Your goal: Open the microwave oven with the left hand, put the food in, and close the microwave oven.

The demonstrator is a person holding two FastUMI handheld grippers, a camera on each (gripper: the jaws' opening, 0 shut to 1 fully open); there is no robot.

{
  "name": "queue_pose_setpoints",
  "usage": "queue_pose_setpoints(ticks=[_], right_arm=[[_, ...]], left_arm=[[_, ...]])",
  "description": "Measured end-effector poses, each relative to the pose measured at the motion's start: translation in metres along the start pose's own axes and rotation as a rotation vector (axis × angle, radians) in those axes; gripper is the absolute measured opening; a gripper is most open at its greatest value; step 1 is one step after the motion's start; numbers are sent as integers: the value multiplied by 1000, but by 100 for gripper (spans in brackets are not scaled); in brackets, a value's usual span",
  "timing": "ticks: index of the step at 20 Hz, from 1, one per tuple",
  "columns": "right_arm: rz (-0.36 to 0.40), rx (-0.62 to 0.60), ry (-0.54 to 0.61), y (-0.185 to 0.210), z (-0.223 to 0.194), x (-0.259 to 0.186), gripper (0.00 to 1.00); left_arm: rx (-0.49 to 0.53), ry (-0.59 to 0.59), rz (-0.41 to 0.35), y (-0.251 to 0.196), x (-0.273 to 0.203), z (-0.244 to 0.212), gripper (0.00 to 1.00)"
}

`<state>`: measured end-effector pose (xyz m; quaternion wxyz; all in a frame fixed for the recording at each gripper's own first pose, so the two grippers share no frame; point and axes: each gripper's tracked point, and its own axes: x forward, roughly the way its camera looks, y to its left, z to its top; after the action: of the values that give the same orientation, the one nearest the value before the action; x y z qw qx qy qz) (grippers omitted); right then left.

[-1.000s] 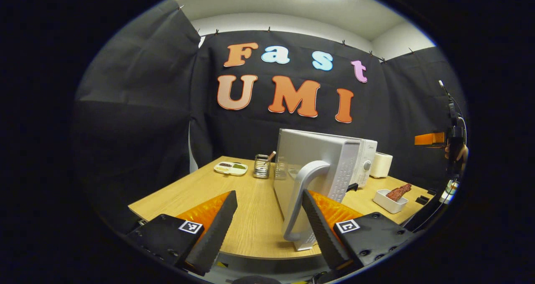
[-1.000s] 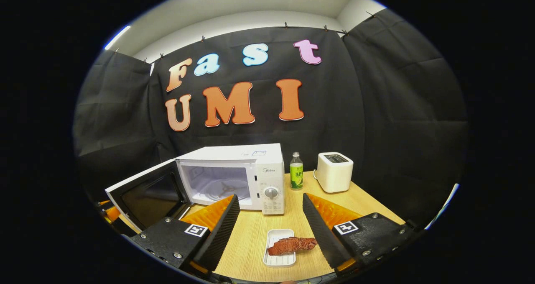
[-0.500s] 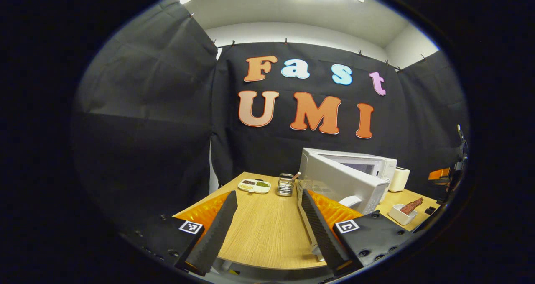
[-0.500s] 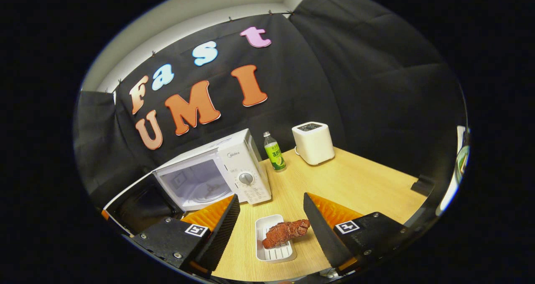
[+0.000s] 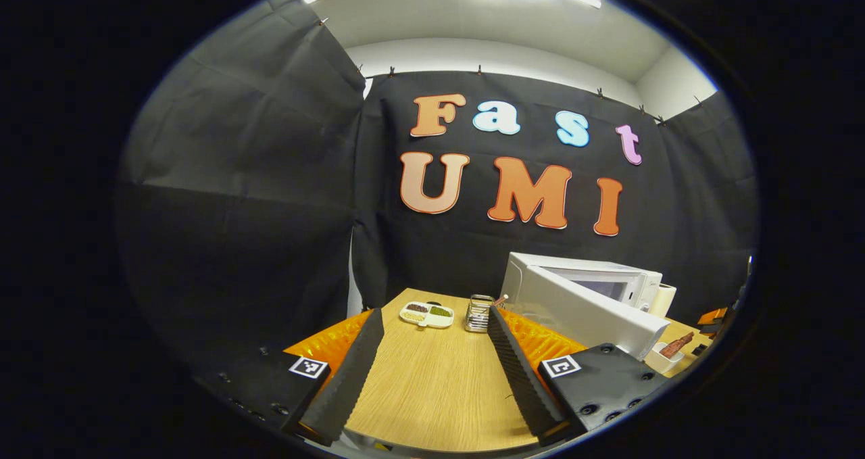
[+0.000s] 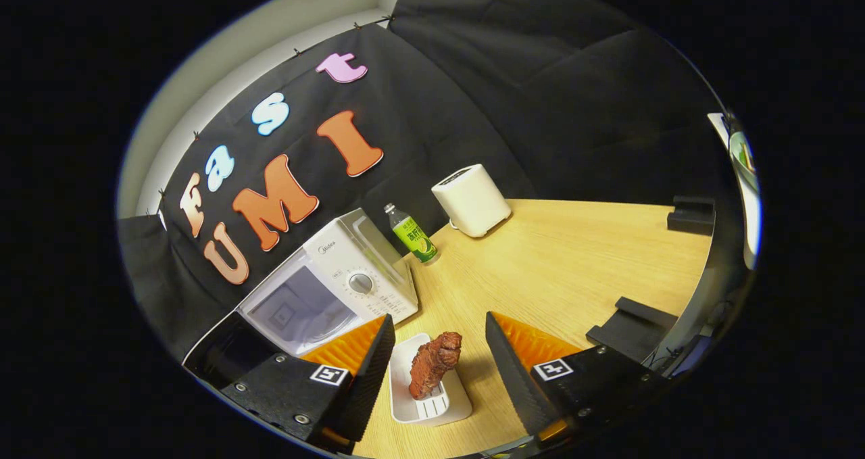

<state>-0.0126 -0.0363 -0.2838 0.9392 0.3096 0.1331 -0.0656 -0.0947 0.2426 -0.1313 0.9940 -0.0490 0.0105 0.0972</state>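
The white microwave (image 6: 338, 276) stands on the wooden table (image 6: 574, 256) with its door (image 6: 223, 341) swung wide open, the cavity showing. In the left gripper view the microwave (image 5: 608, 283) sits at the right with its door (image 5: 588, 310) angled outward. A reddish-brown piece of food (image 6: 434, 364) lies on a small white tray (image 6: 426, 395) between the fingers of my right gripper (image 6: 436, 371), which is open and tilted above it. The tray with the food (image 5: 672, 347) also appears at the far right. My left gripper (image 5: 432, 371) is open over bare table, left of the door.
A white toaster (image 6: 472, 201) and a green bottle (image 6: 412, 236) stand behind the microwave's right side. A divided dish (image 5: 427, 313) and a wire holder (image 5: 478, 313) sit at the table's far left. Black blocks (image 6: 632, 320) lie near the right edge.
My left gripper has let go of the door handle and drawn back to the left. My right gripper has rolled and come down closer over the tray with the food.
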Motion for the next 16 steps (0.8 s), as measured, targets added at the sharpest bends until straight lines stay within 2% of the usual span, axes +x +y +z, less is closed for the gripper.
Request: queue_pose_setpoints(ticks=[4, 5, 6, 8, 9, 12, 16], right_arm=[[2, 77, 38, -4, -25, 14, 69], [-4, 89, 47, -7, -30, 18, 63], [-7, 103, 56, -9, -35, 23, 48], [22, 166, 43, -4, -33, 23, 41], [38, 184, 35, -2, -30, 24, 26], [83, 175, 30, 13, -31, 25, 13], [76, 137, 15, 23, -23, 27, 3]], left_arm=[[-9, 27, -6, 0, 14, -12, 97], [-12, 34, -6, 0, 16, -15, 97], [-13, 42, -4, 1, 18, -20, 97], [-13, 58, -3, 1, 20, -26, 97], [-17, 66, -7, 0, 21, -29, 97], [-28, 75, -9, 2, 21, -32, 97], [-44, 83, 3, 8, 21, -37, 97]])
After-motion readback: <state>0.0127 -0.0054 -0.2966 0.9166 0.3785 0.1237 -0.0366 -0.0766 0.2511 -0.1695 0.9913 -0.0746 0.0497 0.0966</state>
